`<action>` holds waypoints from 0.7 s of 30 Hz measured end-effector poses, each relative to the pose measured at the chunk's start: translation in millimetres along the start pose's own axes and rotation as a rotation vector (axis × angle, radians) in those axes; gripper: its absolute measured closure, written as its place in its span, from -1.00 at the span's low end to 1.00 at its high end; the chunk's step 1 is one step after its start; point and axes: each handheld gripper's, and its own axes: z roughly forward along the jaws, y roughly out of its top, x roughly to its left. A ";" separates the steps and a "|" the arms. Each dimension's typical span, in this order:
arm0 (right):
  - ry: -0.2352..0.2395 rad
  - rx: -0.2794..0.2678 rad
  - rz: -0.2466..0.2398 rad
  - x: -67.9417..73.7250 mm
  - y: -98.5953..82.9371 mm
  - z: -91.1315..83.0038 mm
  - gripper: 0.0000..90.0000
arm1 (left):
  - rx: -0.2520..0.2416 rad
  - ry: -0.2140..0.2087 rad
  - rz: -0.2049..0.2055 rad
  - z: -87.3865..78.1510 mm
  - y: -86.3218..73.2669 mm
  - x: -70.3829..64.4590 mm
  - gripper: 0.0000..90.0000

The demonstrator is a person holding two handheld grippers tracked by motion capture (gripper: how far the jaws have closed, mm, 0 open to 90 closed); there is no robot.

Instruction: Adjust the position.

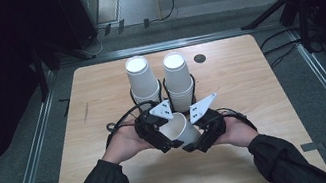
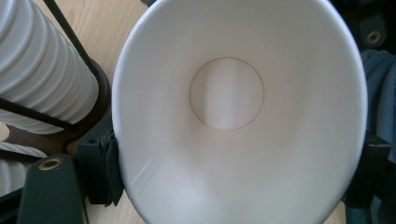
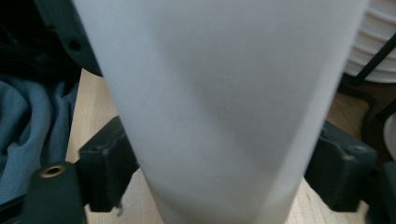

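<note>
- Looking down from the high view: wooden table [image 1: 251, 86] carrying two inverted stacks of white paper cups, the left stack [image 1: 142, 79] and the right stack [image 1: 178, 79], each standing in a black wire holder, side by side behind the hands.
- Just in front of those stacks, a single white paper cup [image 1: 178, 128] lying tilted, mouth toward the left, pinched between both tools above the tabletop.
- Left gripper [image 1: 154, 134] gripped by the left hand [image 1: 123, 144], forearm in a dark sleeve coming up from the bottom edge and angling inward; right gripper [image 1: 205, 132] gripped by the right hand [image 1: 237, 131], mirrored, forearm angling inward too.
- Grey three-cornered plates pointing toward each other over the cup.
- Seen from the left gripper view: open mouth of the paper cup [image 2: 233, 107] facing the camera, round bottom visible inside; jaws clamped against the rim on either side; ribbed cup stack [image 2: 37, 70] in its wire holder at upper left.
- Seen from the right gripper view: outer wall of the paper cup [image 3: 224, 107] rising close up, jaws pressed on both of its sides, wood underneath, stacked cup rims [image 3: 373, 46] at upper right.
</note>
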 end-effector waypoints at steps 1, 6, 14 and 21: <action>-0.001 -0.003 -0.004 0.7 0.0 0.0 -0.50 | 0.000 -0.001 0.000 0.0 0.1 0.2 -0.65; 0.019 0.001 0.009 0.2 -0.1 -1.9 -0.48 | -0.014 -0.032 -0.027 1.9 -1.3 4.0 -0.75; 0.001 -0.016 0.023 0.3 -2.1 -10.2 -0.49 | -0.046 -0.025 -0.061 3.6 -3.5 6.2 -0.87; -0.030 -0.046 0.060 -2.5 -7.6 -25.9 -0.49 | -0.102 -0.008 -0.069 -0.5 -8.4 7.6 -1.00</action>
